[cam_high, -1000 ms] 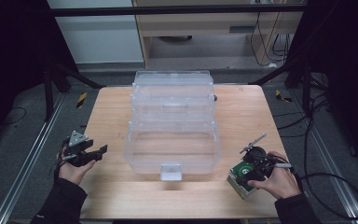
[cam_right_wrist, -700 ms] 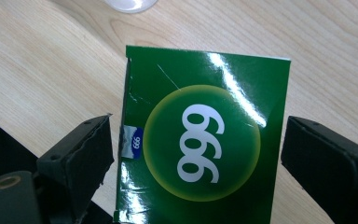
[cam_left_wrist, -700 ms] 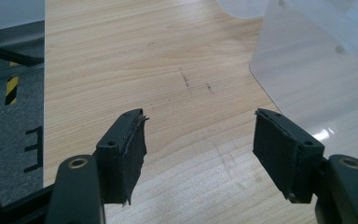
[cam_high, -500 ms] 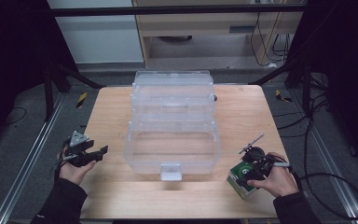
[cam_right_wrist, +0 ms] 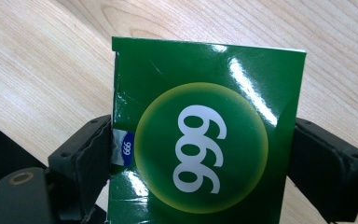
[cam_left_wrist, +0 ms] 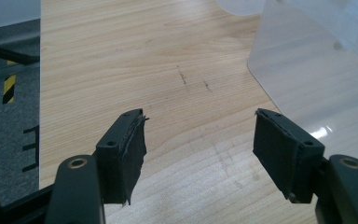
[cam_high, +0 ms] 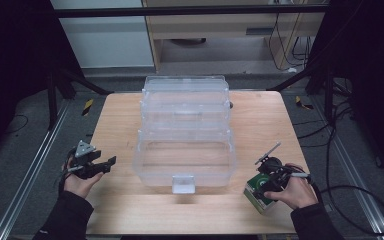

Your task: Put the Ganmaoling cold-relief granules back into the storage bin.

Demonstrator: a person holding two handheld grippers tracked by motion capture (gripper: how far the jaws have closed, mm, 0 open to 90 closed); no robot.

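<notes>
High view: right gripper (cam_high: 266,186) clamping a green box (cam_high: 259,192) at the table's (cam_high: 260,115) near right corner, left gripper (cam_high: 97,165) idling spread apart at the left edge.

Right gripper view is showing both jaws pressing the sides of the green box (cam_right_wrist: 200,140), white "999" in a yellow-green circle facing the camera, wood underneath. Left gripper view is showing its jaws standing wide with nothing between them, hovering over bare wood just beside the clear plastic bin (cam_left_wrist: 321,74). The bin (cam_high: 185,130) is sitting mid-table between both hands, tiers stepped back, latch tab facing the person.
</notes>
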